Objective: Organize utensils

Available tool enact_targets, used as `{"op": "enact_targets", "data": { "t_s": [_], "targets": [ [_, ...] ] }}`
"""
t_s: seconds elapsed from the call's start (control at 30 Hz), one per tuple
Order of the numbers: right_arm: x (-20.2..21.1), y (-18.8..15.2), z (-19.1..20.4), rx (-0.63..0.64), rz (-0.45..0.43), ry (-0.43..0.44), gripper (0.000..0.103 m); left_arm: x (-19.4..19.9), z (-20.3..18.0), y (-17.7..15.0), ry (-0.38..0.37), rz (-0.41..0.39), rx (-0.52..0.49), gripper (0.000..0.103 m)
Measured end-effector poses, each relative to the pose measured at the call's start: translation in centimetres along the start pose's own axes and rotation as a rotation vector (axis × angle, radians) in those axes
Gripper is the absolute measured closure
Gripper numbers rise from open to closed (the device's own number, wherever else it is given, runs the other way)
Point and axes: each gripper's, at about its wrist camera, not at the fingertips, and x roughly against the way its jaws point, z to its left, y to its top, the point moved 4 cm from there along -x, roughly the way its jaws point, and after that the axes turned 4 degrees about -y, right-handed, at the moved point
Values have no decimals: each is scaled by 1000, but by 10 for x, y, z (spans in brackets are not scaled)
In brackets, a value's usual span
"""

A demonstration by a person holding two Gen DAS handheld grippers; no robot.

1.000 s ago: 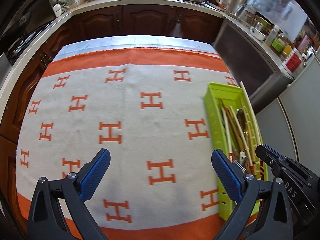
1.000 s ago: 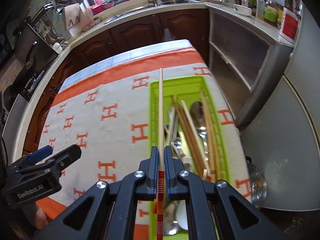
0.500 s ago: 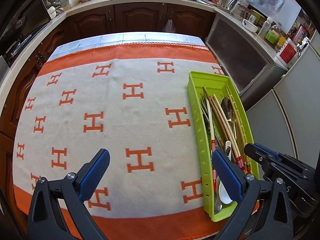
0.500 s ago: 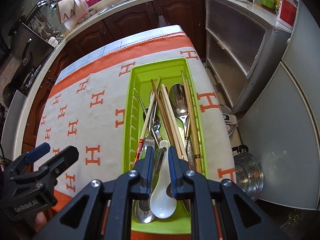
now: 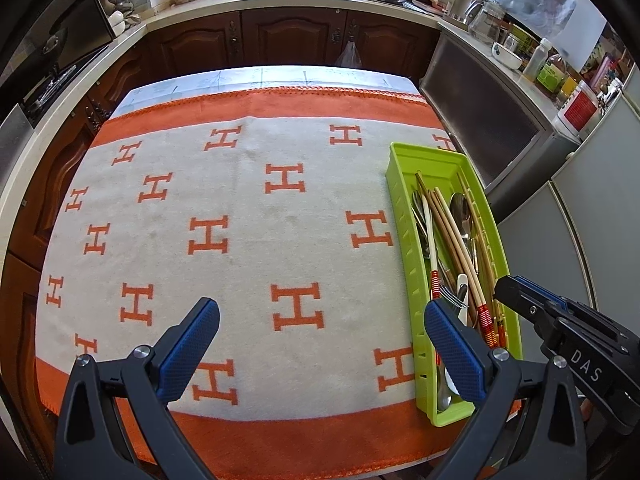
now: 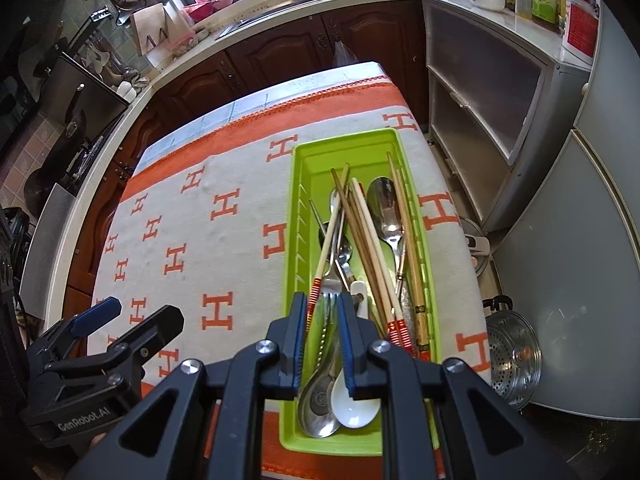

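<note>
Two grippers hang over a table (image 5: 260,76) draped in a cream cloth with orange H marks and an orange border (image 5: 248,208). On the left gripper (image 5: 322,326) the jaws stand wide apart and hold nothing; bare cloth lies between and ahead of them. Just past its right-hand jaw, and partly behind it, sits the long lime-green plastic utensil tray (image 5: 404,216), running away from the jaws along the table's edge.

On the right gripper (image 6: 323,306) the jaws are parted by a narrow gap and nothing is clamped in them. They hover above the tray's (image 6: 296,216) near end. Seen through the gap lies a metal fork (image 6: 330,300); below the jaws lie a large steel spoon (image 6: 318,404) and a white ceramic spoon (image 6: 354,404). Ahead of the jaws, wooden chopsticks with red-banded ends (image 6: 362,232) lie lengthwise, crossing one another, with another steel spoon (image 6: 384,204) to their right. The left gripper (image 6: 108,340) shows off to the left of these jaws.
</note>
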Motion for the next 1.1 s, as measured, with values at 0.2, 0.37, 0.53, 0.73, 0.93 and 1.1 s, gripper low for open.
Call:
{"op": "enact_targets", "data": {
  "t_s": [0.2,0.37,0.53,0.73,0.93,1.1],
  "targets": [
    [8,1,14,19,-2,20,88,16,13,5,23,-11,10,1],
    [17,0,32,33,10,51,88,34,23,8,60,-8,4,1],
    [30,4,52,65,17,78,88,59,36,10,88,-21,-1,1],
    [50,13,74,97,11,99,82,87,54,14,121,-32,15,1],
    [77,23,96,131,-17,127,78,116,64,26,166,-71,15,1],
    [100,30,117,184,-62,115,77,142,65,38,160,-120,18,1]
  ]
}}
